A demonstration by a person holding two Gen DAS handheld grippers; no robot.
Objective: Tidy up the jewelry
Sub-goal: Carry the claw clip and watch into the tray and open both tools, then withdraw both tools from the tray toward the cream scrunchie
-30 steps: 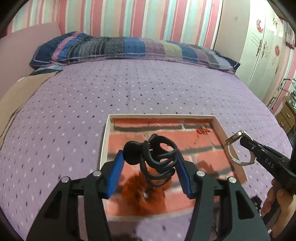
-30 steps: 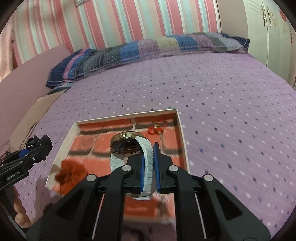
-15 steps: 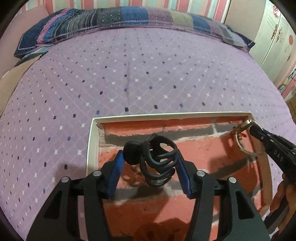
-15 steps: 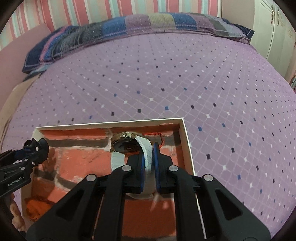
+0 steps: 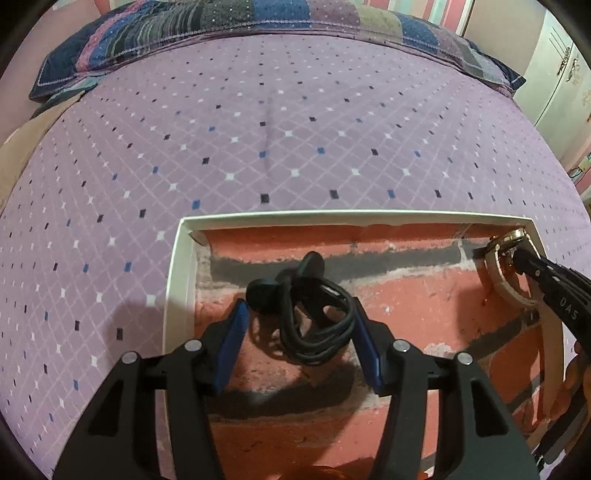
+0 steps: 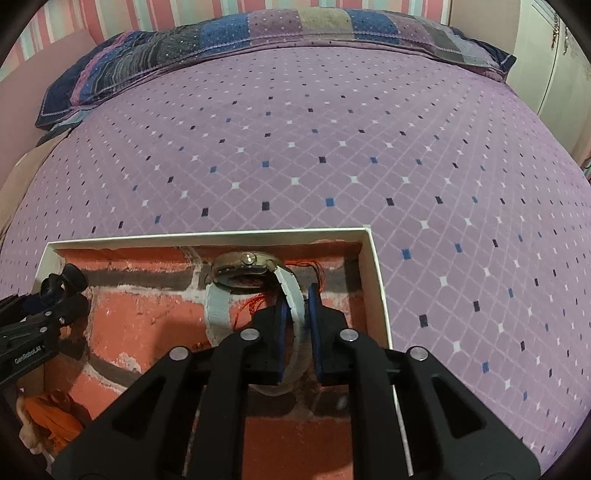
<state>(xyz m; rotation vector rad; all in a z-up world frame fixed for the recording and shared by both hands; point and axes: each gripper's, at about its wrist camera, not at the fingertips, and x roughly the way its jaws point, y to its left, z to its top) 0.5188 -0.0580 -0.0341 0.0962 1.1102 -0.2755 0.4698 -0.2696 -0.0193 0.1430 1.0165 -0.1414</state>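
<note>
A shallow white-rimmed box with a red brick-pattern floor lies on the bed; it also shows in the right wrist view. My left gripper holds a black hair clip between its blue pads, low over the box's left part. My right gripper is shut on the white strap of a gold-cased watch, low in the box's far right corner. The watch also shows in the left wrist view. A thin red thread piece lies under the watch. An orange scrunchie lies in the box's near left.
The box sits on a purple bedspread with small diamond dots. A striped pillow lies along the far edge. White cupboard doors stand to the right of the bed.
Both grippers have moved forward and down into the box, the clip toward the far left and the watch to the far right corner. The scrunchie has dropped out of the left view.
</note>
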